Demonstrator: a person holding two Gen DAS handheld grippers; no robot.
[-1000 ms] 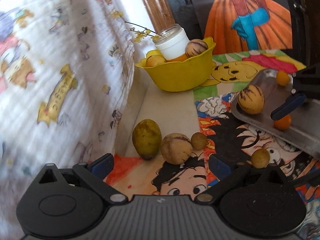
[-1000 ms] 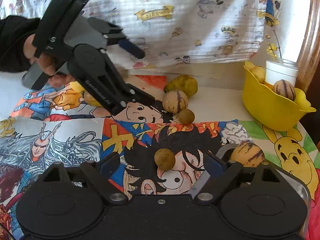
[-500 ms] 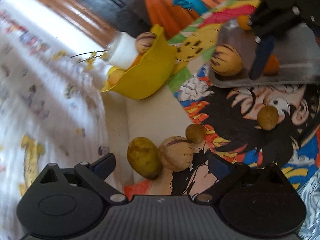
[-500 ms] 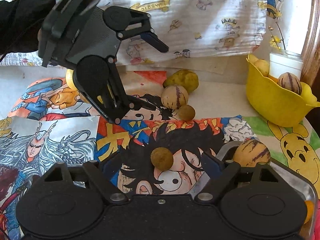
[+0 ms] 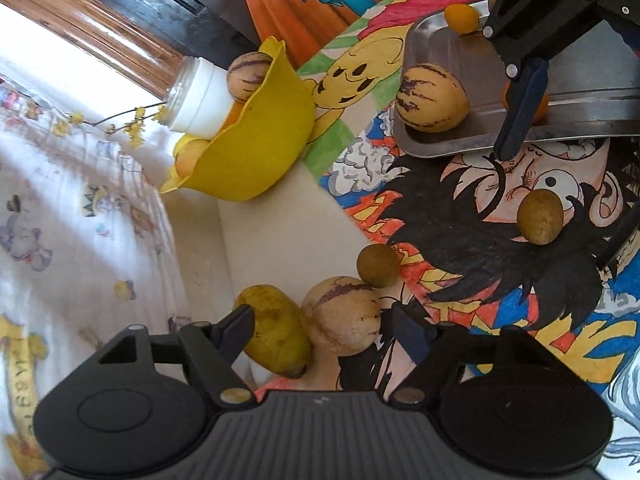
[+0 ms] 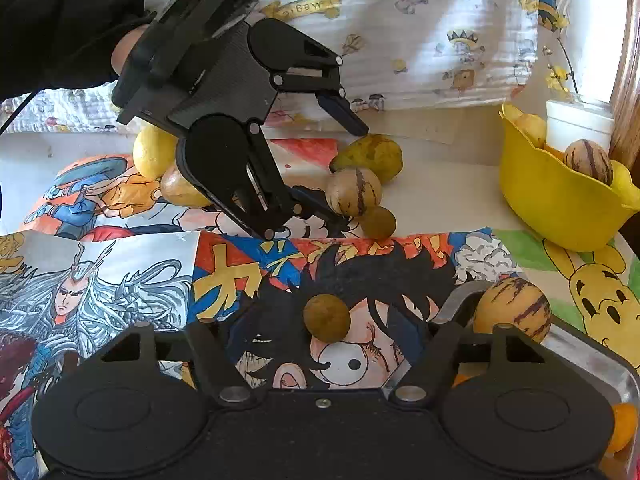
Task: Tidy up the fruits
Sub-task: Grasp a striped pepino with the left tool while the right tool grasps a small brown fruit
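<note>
My left gripper [image 5: 324,326] is open and empty, its jaws standing around a yellow-green mango [image 5: 274,336] and a striped pale melon [image 5: 340,326]; both also show in the right wrist view, mango [image 6: 370,156] and melon [image 6: 354,191]. A small brown fruit [image 5: 378,266] touches the melon. My right gripper [image 6: 326,334] is open and empty, just in front of another small brown fruit [image 6: 326,318], also seen from the left [image 5: 540,216]. A steel tray [image 5: 460,144] holds a striped melon [image 5: 434,98] and small oranges [image 5: 462,18].
A yellow bowl [image 6: 556,204] at the back right holds a white jar [image 6: 578,124], a striped melon [image 6: 588,160] and yellow fruit. Two more yellow fruits [image 6: 154,152] lie behind the left gripper [image 6: 344,172]. A cartoon-print cloth [image 6: 400,40] hangs behind.
My left gripper has rolled and moved down close onto the mango and striped melon, which now sit between its jaws. My right gripper has barely moved.
</note>
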